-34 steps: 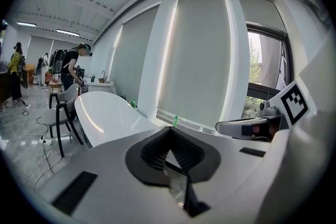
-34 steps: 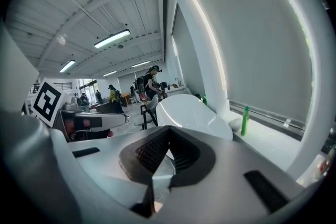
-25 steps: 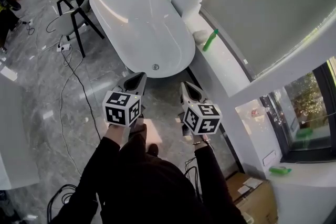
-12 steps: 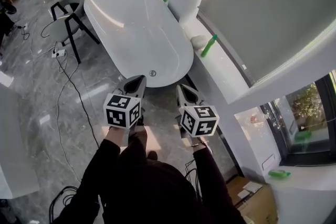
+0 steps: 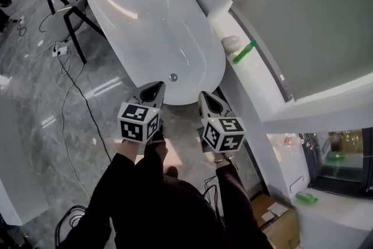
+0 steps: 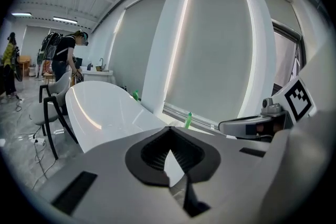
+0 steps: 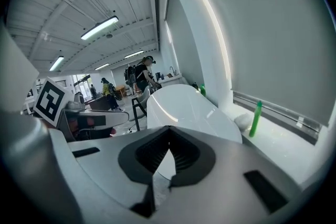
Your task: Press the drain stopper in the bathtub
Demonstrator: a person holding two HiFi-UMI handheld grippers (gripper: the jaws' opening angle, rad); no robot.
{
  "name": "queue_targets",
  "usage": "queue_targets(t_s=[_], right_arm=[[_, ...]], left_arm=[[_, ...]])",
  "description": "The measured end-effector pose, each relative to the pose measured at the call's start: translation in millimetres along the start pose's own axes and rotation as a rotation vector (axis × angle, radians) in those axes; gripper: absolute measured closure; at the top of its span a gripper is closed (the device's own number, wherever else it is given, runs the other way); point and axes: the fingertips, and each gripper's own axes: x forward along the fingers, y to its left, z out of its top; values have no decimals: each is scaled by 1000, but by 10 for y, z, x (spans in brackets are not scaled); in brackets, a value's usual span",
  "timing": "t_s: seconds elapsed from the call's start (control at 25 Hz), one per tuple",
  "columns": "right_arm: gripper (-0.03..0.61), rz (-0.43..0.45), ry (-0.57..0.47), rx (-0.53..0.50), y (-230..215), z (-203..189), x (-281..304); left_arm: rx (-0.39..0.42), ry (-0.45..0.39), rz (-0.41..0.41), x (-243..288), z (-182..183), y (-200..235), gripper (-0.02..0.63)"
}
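The white oval bathtub (image 5: 151,20) stands ahead of me on the grey marble floor. Its round metal drain stopper (image 5: 173,77) sits in the bottom at the near end. My left gripper (image 5: 153,89) hovers just short of the tub's near rim, slightly left of the stopper, its jaws shut and empty. Beside it, my right gripper (image 5: 208,98) is also shut on nothing, off the tub's near right corner. The tub (image 6: 100,107) shows past the closed left gripper (image 6: 169,131) in its own view, and the tub (image 7: 181,102) lies beyond the closed right gripper (image 7: 168,129).
A window ledge (image 5: 256,76) along the tub's right carries a green bottle (image 5: 245,51) and a white lump (image 5: 231,42). Black-legged chairs (image 5: 64,3) and a power strip (image 5: 60,51) with cables lie left. A cardboard box (image 5: 280,218) sits near right. People stand far back.
The view has closed in on the bathtub, which looks larger and nearer. Both grippers stay side by side, shut, at its near end.
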Motion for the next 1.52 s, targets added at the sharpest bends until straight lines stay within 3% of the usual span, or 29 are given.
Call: queue_targets(t_s=[0.4, 0.8, 1.52], right_arm=[[577, -65, 81, 35, -215, 183, 945], [577, -90, 154, 14, -299, 211, 1446], [577, -54, 299, -12, -824, -340, 2293]], left_arm=[[-35, 85, -45, 656, 65, 702, 606], [-58, 128, -63, 1034, 63, 1122, 606], [-111, 245, -43, 1971, -626, 1525, 606]])
